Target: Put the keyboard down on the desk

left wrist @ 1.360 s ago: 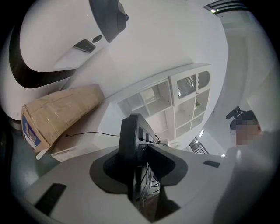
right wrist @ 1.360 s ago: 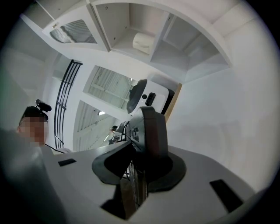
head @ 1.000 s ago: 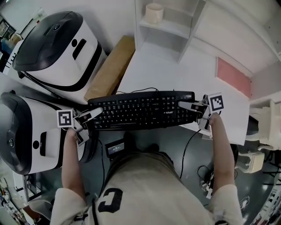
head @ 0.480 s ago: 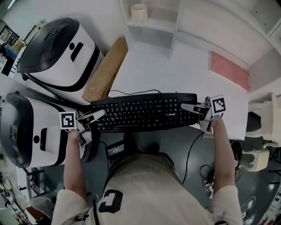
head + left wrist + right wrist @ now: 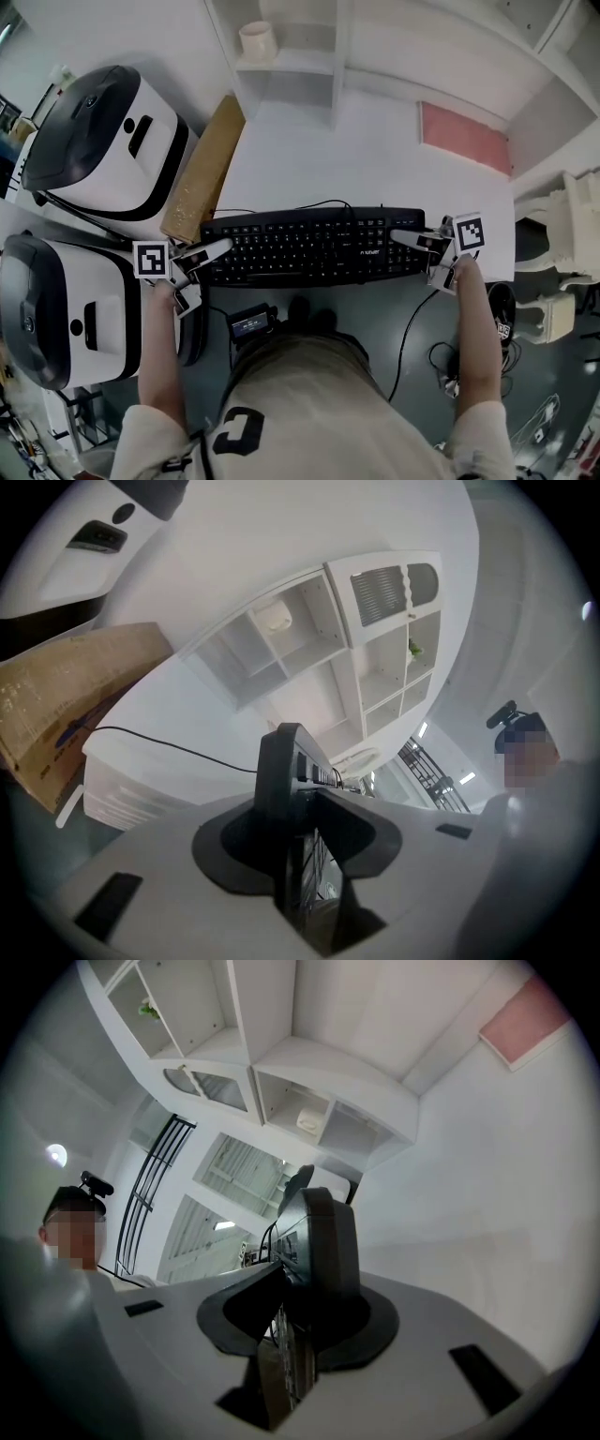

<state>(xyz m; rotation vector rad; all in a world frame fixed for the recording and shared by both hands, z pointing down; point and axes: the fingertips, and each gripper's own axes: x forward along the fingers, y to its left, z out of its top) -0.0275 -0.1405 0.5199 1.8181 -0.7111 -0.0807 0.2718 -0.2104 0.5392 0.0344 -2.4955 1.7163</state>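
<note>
A black keyboard (image 5: 314, 246) lies level along the front edge of the white desk (image 5: 375, 164), held at both ends. My left gripper (image 5: 208, 253) is shut on its left end and my right gripper (image 5: 412, 240) on its right end. In the left gripper view the keyboard's edge (image 5: 279, 766) stands clamped between the jaws of the left gripper (image 5: 300, 803). The right gripper view shows the same: the keyboard's end (image 5: 323, 1232) is pinched in the right gripper (image 5: 305, 1288). Whether the keyboard touches the desk I cannot tell. Its thin cable (image 5: 309, 203) trails over the desk.
Two large white and black machines (image 5: 103, 141) (image 5: 56, 309) stand at the left. A cardboard box (image 5: 202, 169) leans beside the desk. A pink pad (image 5: 466, 136) lies at the back right. White shelves hold a cup (image 5: 256, 39). A white seat (image 5: 562, 244) is at the right.
Both grippers have carried the keyboard forward, further over the desk towards the shelves. The grips on its two ends look unchanged.
</note>
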